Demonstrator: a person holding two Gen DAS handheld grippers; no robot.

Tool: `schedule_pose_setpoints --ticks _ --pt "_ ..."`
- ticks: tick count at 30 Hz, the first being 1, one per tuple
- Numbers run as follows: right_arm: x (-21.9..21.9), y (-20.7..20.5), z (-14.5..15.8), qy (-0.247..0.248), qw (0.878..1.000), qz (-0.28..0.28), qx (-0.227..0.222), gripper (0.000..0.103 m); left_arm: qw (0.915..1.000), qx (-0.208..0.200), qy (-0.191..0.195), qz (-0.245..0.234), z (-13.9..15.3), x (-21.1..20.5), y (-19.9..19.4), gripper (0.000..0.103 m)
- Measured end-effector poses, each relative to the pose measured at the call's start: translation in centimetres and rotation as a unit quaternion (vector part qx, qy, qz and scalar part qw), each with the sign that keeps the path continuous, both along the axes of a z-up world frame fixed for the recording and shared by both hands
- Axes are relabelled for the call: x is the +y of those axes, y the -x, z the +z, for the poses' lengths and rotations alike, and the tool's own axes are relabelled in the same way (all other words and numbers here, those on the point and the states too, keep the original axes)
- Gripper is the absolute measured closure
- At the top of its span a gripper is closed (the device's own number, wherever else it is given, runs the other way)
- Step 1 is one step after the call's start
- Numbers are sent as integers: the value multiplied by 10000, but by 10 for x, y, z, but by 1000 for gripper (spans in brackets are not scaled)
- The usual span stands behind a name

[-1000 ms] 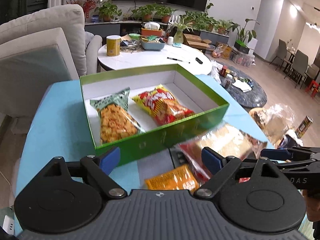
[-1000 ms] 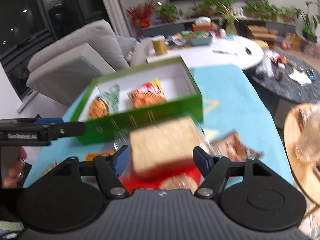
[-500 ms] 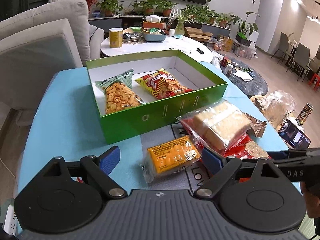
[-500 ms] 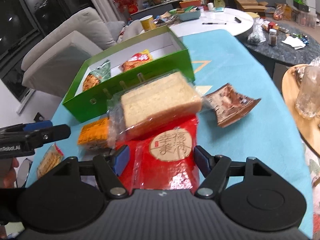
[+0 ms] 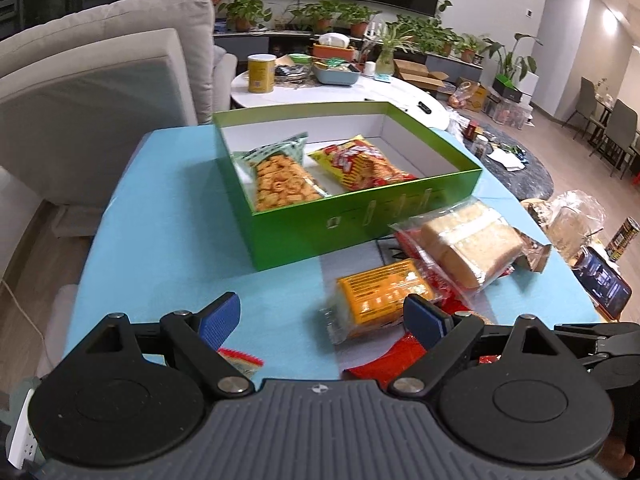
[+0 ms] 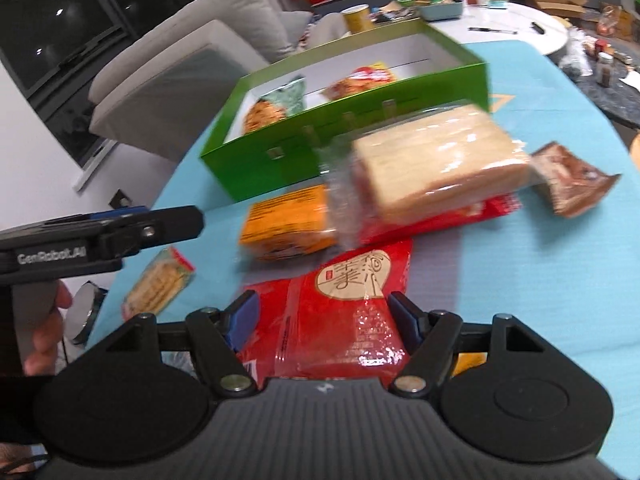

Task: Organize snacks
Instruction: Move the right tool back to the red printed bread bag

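Observation:
A green box (image 5: 360, 224) (image 6: 344, 136) on the blue table holds a bag of orange puffs (image 5: 280, 184) and a red-yellow snack bag (image 5: 360, 164). In front of it lie a wrapped bread loaf (image 5: 468, 244) (image 6: 436, 164), an orange pack (image 5: 380, 296) (image 6: 288, 224), a red packet (image 6: 352, 304), a brown wrapper (image 6: 572, 184) and a small cracker pack (image 6: 160, 280). My left gripper (image 5: 320, 316) is open and empty, just short of the orange pack. My right gripper (image 6: 324, 320) is open, its jaws on either side of the red packet's near end.
A grey sofa (image 5: 100, 100) stands left of the table. A white round table (image 5: 340, 92) with a yellow can and clutter is behind the box. A phone (image 5: 604, 280) and a bagged item (image 5: 572, 220) sit off the right edge.
Both grippers drew back from the box and lowered toward the table. The bread loaf went from near the right gripper to lying on the red packet, and the right jaws now flank the red packet.

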State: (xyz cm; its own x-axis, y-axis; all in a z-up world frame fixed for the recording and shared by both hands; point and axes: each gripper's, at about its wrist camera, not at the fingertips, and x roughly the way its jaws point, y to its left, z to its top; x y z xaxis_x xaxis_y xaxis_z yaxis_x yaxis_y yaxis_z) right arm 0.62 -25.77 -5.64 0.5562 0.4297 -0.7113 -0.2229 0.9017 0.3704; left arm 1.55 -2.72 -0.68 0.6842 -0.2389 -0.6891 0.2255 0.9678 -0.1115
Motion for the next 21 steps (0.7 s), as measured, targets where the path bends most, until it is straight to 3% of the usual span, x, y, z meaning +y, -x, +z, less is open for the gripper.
schedule_pose_setpoints --ticks 8,14,17,21 --pt "-17 4 8 39 9999 -132 -76 25 9998 72 -5 -162 -5 6 11 15" --pt "-19 5 -8 265 9996 -69 97 24 9987 181 -116 -472 -14 -4 19 15" --pt "-24 2 -15 -4 9996 -198 185 22 9977 257 -151 -608 -18 -8 21 15" --pt "-23 1 -12 120 9988 -476 23 22 9952 404 -72 -892 -21 -18 25 15"
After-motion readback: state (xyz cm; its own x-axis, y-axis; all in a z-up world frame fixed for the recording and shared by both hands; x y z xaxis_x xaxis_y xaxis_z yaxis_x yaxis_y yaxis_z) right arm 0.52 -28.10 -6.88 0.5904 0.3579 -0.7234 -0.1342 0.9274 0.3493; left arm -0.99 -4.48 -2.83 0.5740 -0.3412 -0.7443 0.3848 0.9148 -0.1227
